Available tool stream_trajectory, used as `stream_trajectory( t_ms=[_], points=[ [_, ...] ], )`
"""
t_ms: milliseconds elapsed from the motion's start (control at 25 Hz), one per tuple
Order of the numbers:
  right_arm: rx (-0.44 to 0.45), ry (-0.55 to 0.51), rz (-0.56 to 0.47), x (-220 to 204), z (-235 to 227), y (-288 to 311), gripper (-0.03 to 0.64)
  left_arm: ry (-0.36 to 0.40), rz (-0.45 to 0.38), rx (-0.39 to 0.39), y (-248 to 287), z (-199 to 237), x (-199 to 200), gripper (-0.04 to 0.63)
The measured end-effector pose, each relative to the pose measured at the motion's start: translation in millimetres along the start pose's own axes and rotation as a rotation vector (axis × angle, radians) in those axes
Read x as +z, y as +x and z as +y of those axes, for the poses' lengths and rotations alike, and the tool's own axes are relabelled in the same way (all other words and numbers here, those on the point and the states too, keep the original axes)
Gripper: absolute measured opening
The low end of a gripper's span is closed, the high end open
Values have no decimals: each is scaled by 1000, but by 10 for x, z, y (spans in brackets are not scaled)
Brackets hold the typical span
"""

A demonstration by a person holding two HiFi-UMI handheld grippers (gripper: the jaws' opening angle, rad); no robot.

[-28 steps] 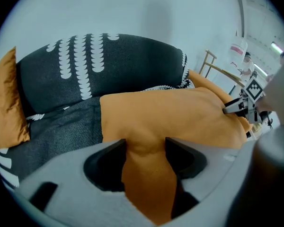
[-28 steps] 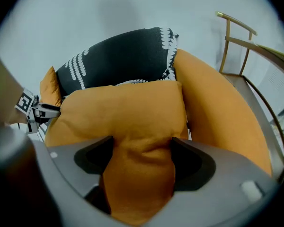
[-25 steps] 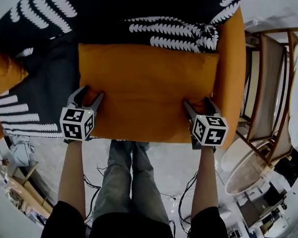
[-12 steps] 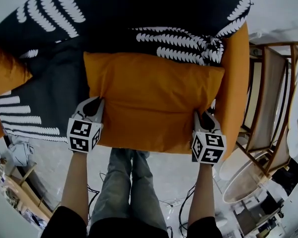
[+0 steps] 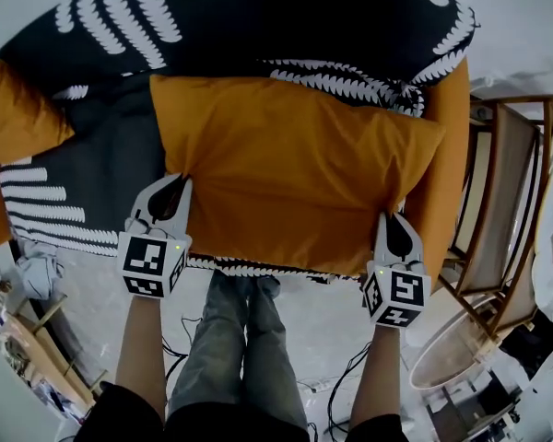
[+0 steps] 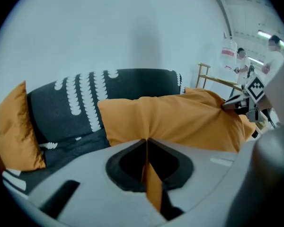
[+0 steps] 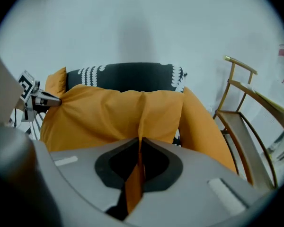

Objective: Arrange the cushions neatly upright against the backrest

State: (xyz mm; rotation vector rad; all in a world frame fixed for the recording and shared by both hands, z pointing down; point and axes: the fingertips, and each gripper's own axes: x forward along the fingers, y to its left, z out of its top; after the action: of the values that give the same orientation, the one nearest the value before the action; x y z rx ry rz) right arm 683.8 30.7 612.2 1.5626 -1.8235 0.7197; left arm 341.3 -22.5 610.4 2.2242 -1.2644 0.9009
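The orange cushion (image 5: 295,178) lies across the sofa seat, its far long edge against the foot of the backrest (image 5: 258,17) and its near long edge raised off the seat, pinched at both front corners. The left gripper (image 5: 182,182) is clamped on a fold of orange fabric at the near left corner, and the right gripper (image 5: 392,219) is clamped on a like fold at the near right corner (each gripper view shows a thin strip of orange cloth squeezed between the closed pads). A second ago both pairs of jaws stood wide apart around that edge and the cushion lay flat; they have just been closing on the fabric, and the near edge now sits higher, so that the white-patterned hem of the dark patterned cover (image 5: 83,191) shows beneath it. A second orange cushion (image 5: 18,122) leans at the left end of the sofa, well apart from the first, partly on the cover. An orange armrest (image 5: 450,155) runs just beside the held cushion's right end. To the right of the sofa stands a wooden rack (image 5: 502,210). Below the cushion are the person's legs (image 5: 230,339) and loose cables (image 5: 346,376) on the pale floor.
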Motion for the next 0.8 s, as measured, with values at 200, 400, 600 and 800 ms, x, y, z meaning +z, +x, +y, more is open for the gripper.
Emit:
stream_trajectory(
  t_ms=[200, 400, 600, 800],
  points=[
    [-22, -4, -141, 685, 27, 20, 20, 63, -107, 61, -161, 297, 587, 18],
    [3, -79, -269, 1558, 209, 75, 20, 72, -212, 154, -401, 722, 1070, 18],
    [-10, -121, -425, 2415, 248, 95, 20, 100, -330, 216, -532, 1016, 1587, 18],
    [-37, -139, -531, 2776, 218, 171, 20, 107, -429, 246, -456, 1204, 1909, 18]
  ],
)
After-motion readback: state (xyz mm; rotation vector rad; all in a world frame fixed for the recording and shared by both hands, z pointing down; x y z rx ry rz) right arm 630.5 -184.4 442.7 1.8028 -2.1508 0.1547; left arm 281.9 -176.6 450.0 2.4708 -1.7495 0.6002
